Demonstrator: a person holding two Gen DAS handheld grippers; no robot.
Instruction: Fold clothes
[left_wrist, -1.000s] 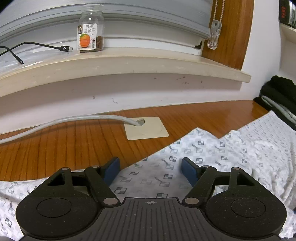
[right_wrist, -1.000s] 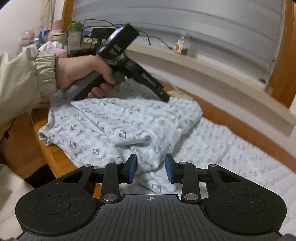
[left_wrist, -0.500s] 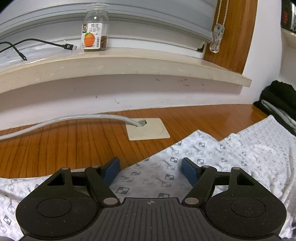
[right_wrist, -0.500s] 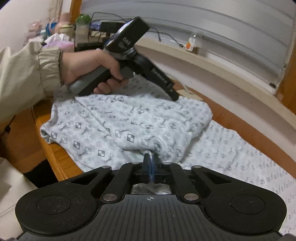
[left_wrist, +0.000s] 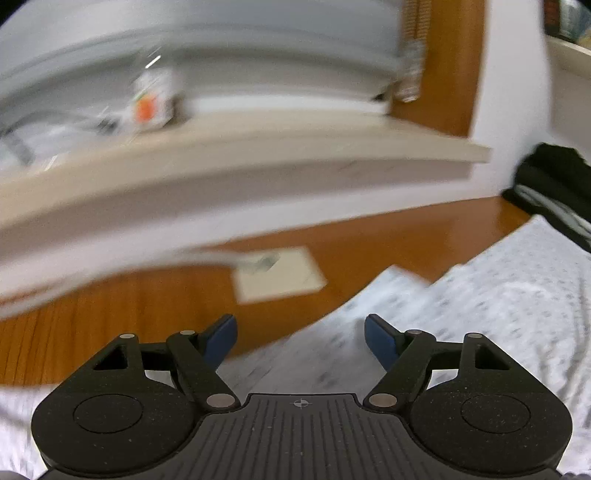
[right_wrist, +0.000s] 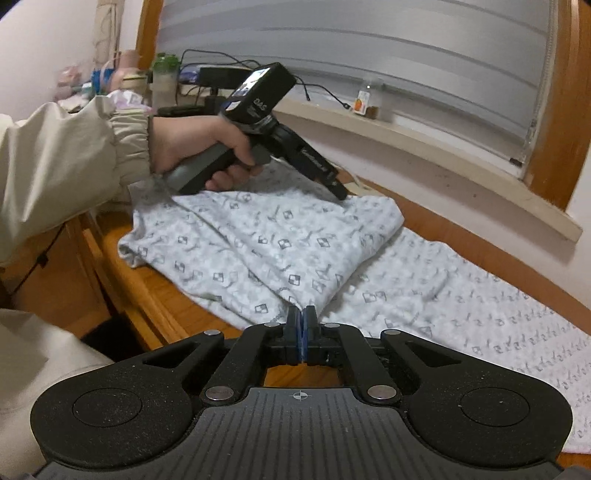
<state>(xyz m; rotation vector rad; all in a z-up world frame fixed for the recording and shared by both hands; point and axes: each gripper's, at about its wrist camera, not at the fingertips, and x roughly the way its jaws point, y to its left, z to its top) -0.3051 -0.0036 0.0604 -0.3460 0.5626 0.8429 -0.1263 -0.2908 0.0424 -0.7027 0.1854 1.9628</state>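
Note:
A white garment with a grey square print (right_wrist: 258, 251) lies on the wooden table (right_wrist: 155, 295), its left part folded over onto the rest. My right gripper (right_wrist: 303, 321) is shut on the near edge of that folded layer, the blue pads pressed together on the cloth. A hand in a beige sleeve (right_wrist: 192, 147) holds my left gripper (right_wrist: 340, 190) over the far edge of the fold. In the blurred left wrist view, the left gripper (left_wrist: 300, 334) stands open just above the garment (left_wrist: 480, 306), with nothing pinched between its fingers (left_wrist: 221, 332).
A window sill (right_wrist: 424, 147) runs along the back with a small jar (right_wrist: 367, 99) and cables. A beige cable plate (left_wrist: 280, 273) is set in the table beyond the cloth. Dark clothing (left_wrist: 554, 184) lies at the far right. Bottles and clutter (right_wrist: 147, 81) stand at the back left.
My right gripper's jaws closed on the fold's near edge and drew back slightly with it. The left gripper stayed open; its view has shifted and become blurred.

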